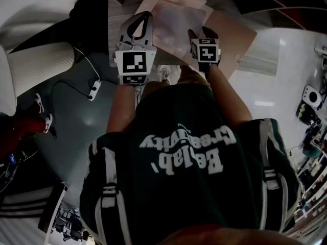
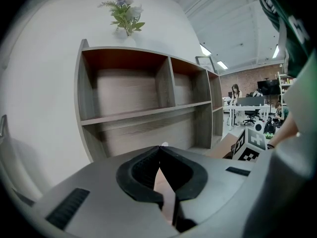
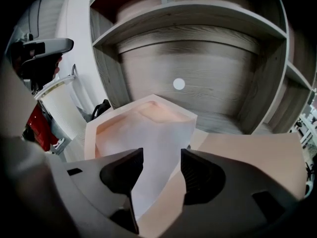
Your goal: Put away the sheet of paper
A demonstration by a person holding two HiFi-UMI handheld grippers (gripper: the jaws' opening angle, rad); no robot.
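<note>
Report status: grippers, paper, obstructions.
Left hand-held gripper shut. Right hand-held gripper open, astride sheet of paper, not gripping. Sheet on pinkish folder before shelf; nothing blocking.

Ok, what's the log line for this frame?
left gripper: jaws shut | right gripper: jaws open over sheet of paper, not gripping | placement: on pink folder, before shelf
</note>
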